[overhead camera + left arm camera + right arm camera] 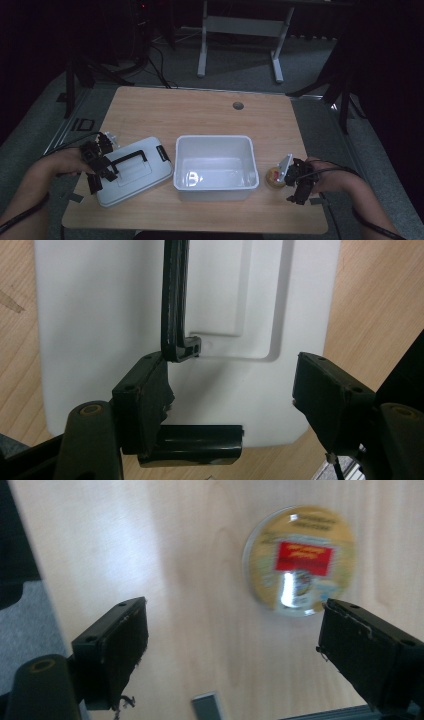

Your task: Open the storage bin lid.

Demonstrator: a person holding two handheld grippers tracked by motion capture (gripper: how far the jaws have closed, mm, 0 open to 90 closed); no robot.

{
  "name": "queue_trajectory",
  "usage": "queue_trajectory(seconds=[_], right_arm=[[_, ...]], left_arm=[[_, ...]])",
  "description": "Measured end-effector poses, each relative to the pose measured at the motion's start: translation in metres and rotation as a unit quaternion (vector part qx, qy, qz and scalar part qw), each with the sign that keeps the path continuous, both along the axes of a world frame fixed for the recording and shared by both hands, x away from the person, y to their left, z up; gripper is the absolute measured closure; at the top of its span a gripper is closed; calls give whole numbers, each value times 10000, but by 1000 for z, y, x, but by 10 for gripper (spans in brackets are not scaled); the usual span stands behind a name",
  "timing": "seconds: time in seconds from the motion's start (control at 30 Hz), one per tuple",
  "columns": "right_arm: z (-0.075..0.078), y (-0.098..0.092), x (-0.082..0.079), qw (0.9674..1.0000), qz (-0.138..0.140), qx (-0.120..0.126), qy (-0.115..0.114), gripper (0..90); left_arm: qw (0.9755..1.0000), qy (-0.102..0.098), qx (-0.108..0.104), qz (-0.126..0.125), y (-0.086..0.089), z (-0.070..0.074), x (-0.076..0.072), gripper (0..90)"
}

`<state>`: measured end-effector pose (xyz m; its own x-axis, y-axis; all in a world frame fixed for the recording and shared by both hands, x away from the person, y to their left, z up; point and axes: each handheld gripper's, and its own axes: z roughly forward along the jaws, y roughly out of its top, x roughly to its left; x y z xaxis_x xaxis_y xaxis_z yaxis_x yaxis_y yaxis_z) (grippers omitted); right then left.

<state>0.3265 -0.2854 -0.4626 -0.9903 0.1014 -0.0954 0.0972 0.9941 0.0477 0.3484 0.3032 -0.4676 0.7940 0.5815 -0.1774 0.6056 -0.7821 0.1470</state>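
White lid, yellow-red round tin

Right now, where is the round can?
In the high view, the can sits on the table's right side, between the bin and the right gripper.

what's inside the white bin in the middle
The white bin looks empty: bare white floor with glare. The near wall hides a strip of that floor.

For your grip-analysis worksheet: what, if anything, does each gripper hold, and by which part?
Nothing is held. The left gripper stands open over the white lid; the right gripper is open beside the round tin.
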Motion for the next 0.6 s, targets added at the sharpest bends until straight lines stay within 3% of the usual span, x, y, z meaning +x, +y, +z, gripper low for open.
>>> queue_trajectory(seconds=[0.27,0.4,0.6], right_arm=[[-4,7,23,9999,-29,40,-147,122],[-12,13,31,9999,-34,57,-100,125],[-30,22,37,9998,33,-217,-9,126]], left_arm=[[10000,9,32,-10,-1,1,1,303],[10000,18,44,-29,-2,1,1,303],[10000,23,37,-3,-2,0,2,303]])
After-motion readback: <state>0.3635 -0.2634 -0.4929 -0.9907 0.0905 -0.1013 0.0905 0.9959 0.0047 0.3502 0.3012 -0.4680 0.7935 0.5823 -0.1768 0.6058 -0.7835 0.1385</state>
